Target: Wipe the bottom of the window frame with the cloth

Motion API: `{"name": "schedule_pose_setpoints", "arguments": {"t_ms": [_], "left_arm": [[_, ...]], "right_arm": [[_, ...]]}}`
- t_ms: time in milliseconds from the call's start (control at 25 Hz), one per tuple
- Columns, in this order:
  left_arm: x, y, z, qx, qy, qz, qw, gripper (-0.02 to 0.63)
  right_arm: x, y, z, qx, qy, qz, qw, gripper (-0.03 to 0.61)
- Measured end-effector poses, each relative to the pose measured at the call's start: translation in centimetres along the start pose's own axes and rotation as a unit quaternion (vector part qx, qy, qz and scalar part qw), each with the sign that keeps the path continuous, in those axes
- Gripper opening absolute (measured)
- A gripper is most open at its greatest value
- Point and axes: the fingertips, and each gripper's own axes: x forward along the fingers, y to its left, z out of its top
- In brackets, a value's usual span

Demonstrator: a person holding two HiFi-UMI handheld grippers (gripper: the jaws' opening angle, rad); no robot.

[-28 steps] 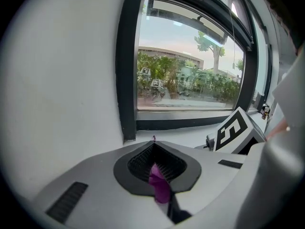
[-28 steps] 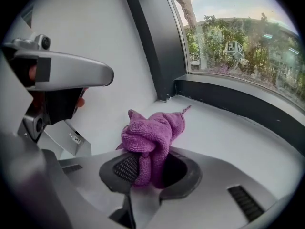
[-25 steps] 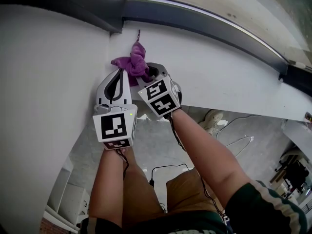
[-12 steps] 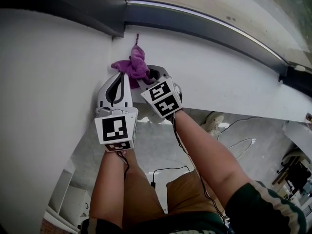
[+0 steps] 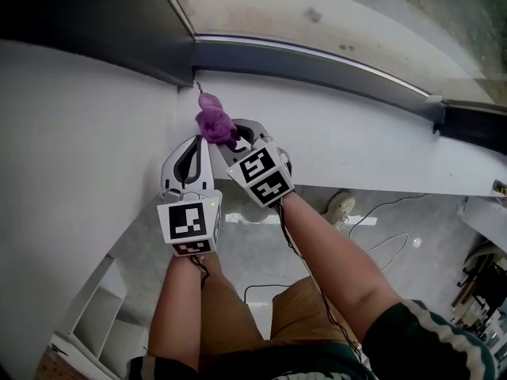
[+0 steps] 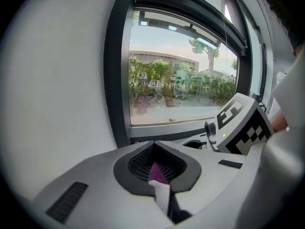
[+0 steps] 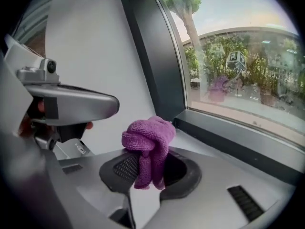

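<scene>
Cloth [image 5: 214, 121] bunched near the window frame's [image 5: 317, 60] left corner

The right gripper's [image 5: 236, 131] jaws pinched the purple bundle; the left gripper's [image 5: 196, 142] were pressed on a thin corner of it. Its long axis pointed from the jaws toward the frame's corner, above the sill [image 5: 364, 137]. We judged that thin corner could slip free if we drew the grippers apart.

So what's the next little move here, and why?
Probably nudge the cloth forward until it presses on the dark bottom rail of the window frame. The right gripper is clamped on the bunched cloth, which sits over the white sill by the frame's left corner, seemingly just short of the rail. A rightward wipe could start from there.
</scene>
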Motion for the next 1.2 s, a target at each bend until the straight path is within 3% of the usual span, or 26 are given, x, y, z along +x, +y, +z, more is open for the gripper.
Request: {"name": "schedule_pose_setpoints", "arguments": {"t_ms": [320, 800, 1200], "left_arm": [[-3.5, -4.5, 5.6, -0.001, -0.018, -0.022, 0.9996, 0.009], [-8.8, -9.8, 17.4, 0.055, -0.074, -0.051, 0.9944, 0.009], [-11.8, -16.1, 26.9, 0.11, -0.143, -0.098, 0.9786, 0.009]], "right_arm": [[-9.7, 0.2, 3.9, -0.004, -0.019, -0.012, 1.0, 0.109], [-22.2, 0.8, 10.8, -0.011, -0.07, -0.018, 0.997, 0.11], [-32.5, -0.2, 16.5, -0.002, -0.13, -0.057, 0.99, 0.109]]}}
